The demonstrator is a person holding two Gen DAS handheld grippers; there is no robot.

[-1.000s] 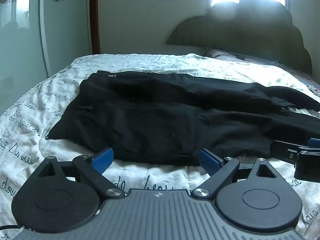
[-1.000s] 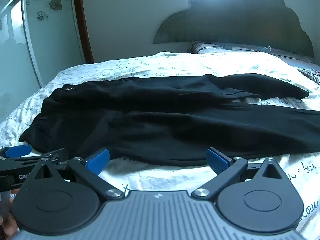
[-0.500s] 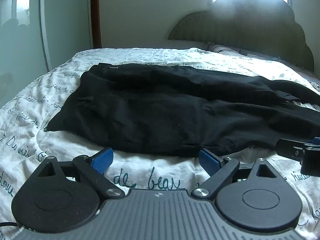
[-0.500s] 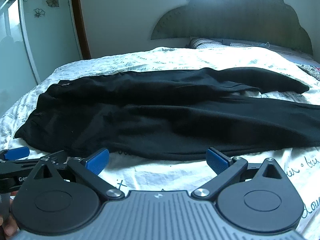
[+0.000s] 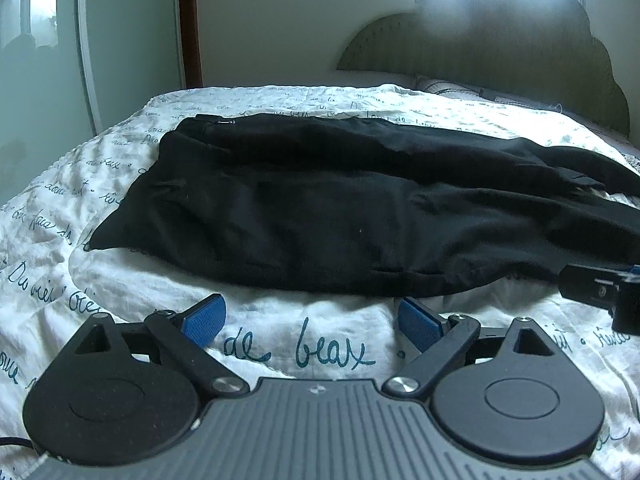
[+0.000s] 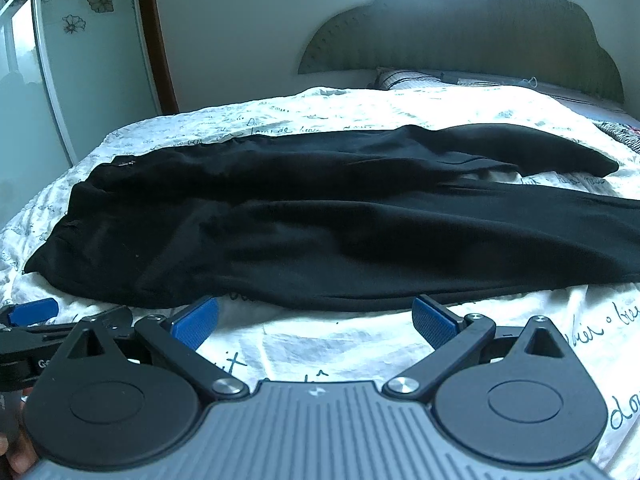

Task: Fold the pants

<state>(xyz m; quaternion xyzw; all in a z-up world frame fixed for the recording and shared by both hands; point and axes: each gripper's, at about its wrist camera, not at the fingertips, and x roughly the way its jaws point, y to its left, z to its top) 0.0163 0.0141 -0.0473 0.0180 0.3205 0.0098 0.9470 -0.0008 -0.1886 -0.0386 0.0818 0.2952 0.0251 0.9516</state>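
Observation:
Black pants [image 5: 320,208] lie flat across the bed, waist to the left, legs running right; they also show in the right wrist view [image 6: 340,224]. My left gripper [image 5: 310,322] is open and empty, just short of the pants' near edge. My right gripper [image 6: 316,320] is open and empty, also just short of the near edge, further along the leg. The right gripper's tip shows at the right edge of the left wrist view [image 5: 600,292]; the left gripper's tip shows at the left of the right wrist view [image 6: 32,312].
The bed has a white quilt with blue handwriting [image 5: 336,352]. A dark scalloped headboard [image 6: 460,28] and a pillow [image 6: 420,78] stand at the far end. A glass sliding door [image 5: 40,60] and a brown door frame [image 5: 190,24] are at the left.
Both grippers have pulled back a little and tilted up; more quilt shows between the fingers and the pants' near edge. The pants have not moved.

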